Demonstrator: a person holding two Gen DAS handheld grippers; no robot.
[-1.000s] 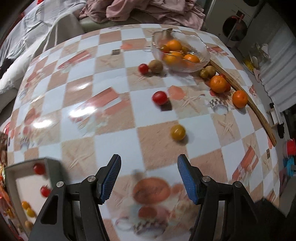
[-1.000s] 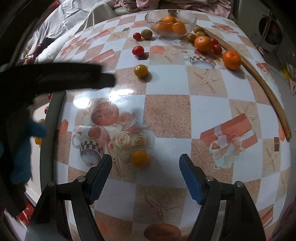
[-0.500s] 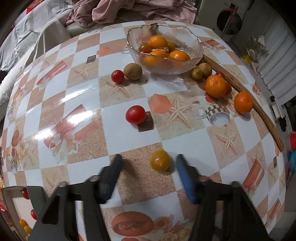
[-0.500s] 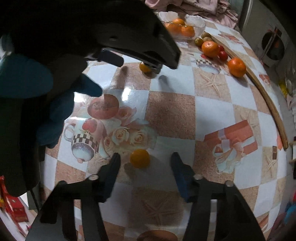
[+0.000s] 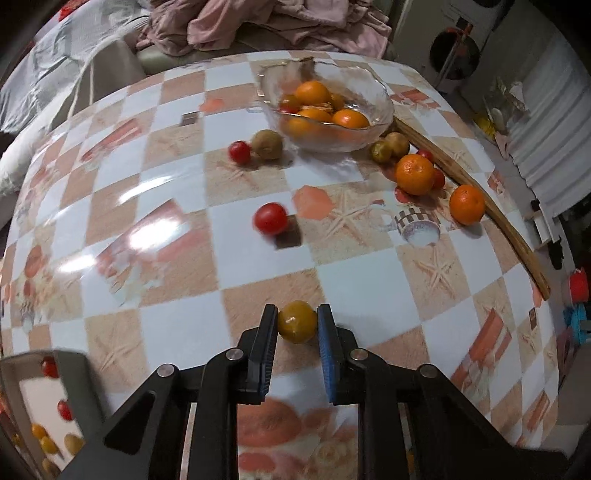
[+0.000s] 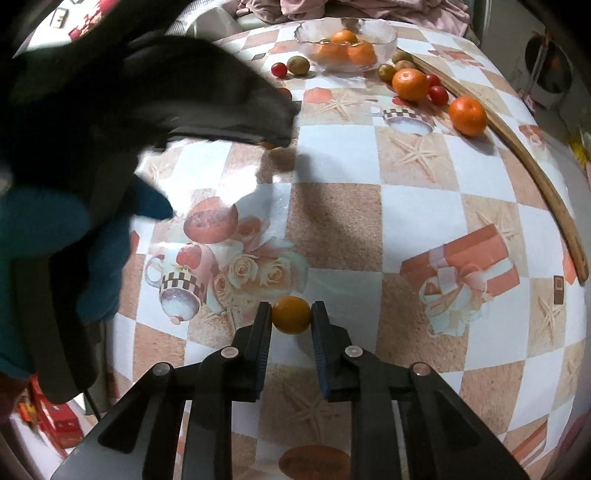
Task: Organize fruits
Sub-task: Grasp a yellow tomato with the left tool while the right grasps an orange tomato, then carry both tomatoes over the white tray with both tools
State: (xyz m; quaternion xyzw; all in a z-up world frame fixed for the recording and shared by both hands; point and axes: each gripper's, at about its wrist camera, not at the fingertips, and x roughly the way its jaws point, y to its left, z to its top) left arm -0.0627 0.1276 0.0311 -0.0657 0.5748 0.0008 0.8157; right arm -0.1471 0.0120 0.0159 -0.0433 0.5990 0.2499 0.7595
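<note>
My left gripper [image 5: 297, 325] is shut on a small yellow tomato [image 5: 297, 320] resting on the table. My right gripper [image 6: 291, 320] is shut on a small orange fruit [image 6: 291, 314] near the table's front. A glass bowl [image 5: 382, 107] at the back holds several oranges. Loose on the table are a red tomato [image 5: 270, 218], another red tomato [image 5: 239, 151] beside a kiwi [image 5: 267, 144], and two oranges [image 5: 414, 174] [image 5: 467, 199]. The left gripper's body [image 6: 147, 92] blocks the upper left of the right wrist view.
A grey tray [image 5: 68, 373] with small red and yellow tomatoes sits at the near left. A curved wooden strip [image 5: 491, 214] runs along the table's right edge. Pink clothes [image 5: 280, 22] lie behind the table. The checkered tablecloth [image 6: 406, 206] covers the table.
Both grippers moved forward and closed: the left onto the yellow tomato, the right onto the small orange fruit. One second ago both were open.
</note>
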